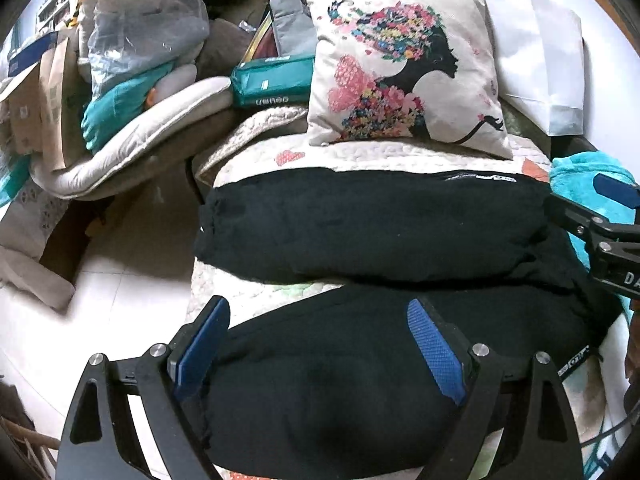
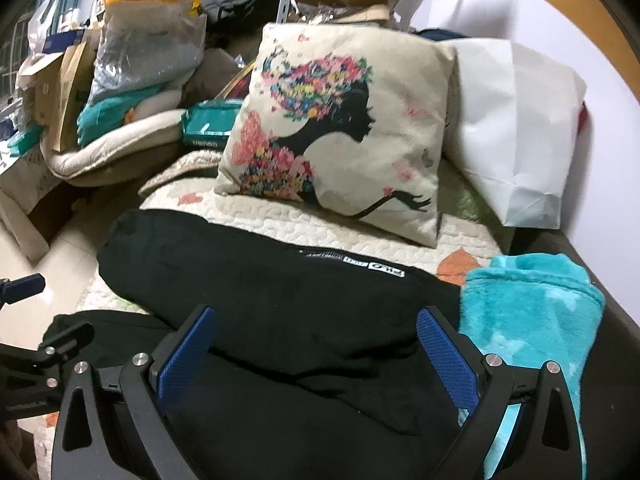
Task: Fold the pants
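Observation:
Black pants (image 1: 372, 224) lie across a cream quilted sofa cover (image 1: 384, 156), the two legs side by side running left to right. They also show in the right wrist view (image 2: 256, 280). My left gripper (image 1: 320, 344) is open, hovering just above the near leg, holding nothing. My right gripper (image 2: 316, 344) is open over the pants' right part, next to a turquoise fleece (image 2: 532, 312). The right gripper also appears at the right edge of the left wrist view (image 1: 600, 224). The left gripper shows at the left edge of the right wrist view (image 2: 44, 344).
A cushion with a flower-haired woman print (image 1: 404, 68) leans behind the pants. A white paper bag (image 1: 540, 60) stands to its right. Piled bags, boxes and a pet bed (image 1: 120, 144) crowd the left. Pale floor (image 1: 120, 280) lies left of the sofa.

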`<move>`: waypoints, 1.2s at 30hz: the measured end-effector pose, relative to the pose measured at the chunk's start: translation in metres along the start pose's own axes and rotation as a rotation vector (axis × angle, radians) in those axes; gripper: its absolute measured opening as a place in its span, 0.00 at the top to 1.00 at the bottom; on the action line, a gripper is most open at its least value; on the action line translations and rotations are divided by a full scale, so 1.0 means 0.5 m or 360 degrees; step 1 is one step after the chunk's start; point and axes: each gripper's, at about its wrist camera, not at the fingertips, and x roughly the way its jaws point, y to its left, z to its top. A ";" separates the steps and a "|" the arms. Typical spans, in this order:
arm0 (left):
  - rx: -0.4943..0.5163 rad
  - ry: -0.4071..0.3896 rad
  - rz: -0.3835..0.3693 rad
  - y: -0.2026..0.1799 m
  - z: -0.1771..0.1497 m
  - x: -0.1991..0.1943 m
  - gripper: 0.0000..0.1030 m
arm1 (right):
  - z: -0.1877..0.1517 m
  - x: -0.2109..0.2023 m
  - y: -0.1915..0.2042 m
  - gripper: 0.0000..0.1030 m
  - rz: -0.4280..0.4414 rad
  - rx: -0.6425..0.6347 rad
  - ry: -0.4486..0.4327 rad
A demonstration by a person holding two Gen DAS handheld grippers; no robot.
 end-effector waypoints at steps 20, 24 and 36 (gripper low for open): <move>-0.0002 0.0282 -0.0076 -0.001 -0.046 0.100 0.12 | -0.056 0.124 -0.032 0.01 0.0029 0.0072 0.0195; 0.0040 0.0305 -0.0083 -0.016 -0.056 0.104 0.12 | -0.064 0.129 -0.026 0.01 0.0040 0.0063 0.0216; -0.0025 0.0394 -0.0176 -0.031 -0.052 0.118 0.12 | -0.080 0.155 -0.032 0.01 0.0044 0.0078 0.0302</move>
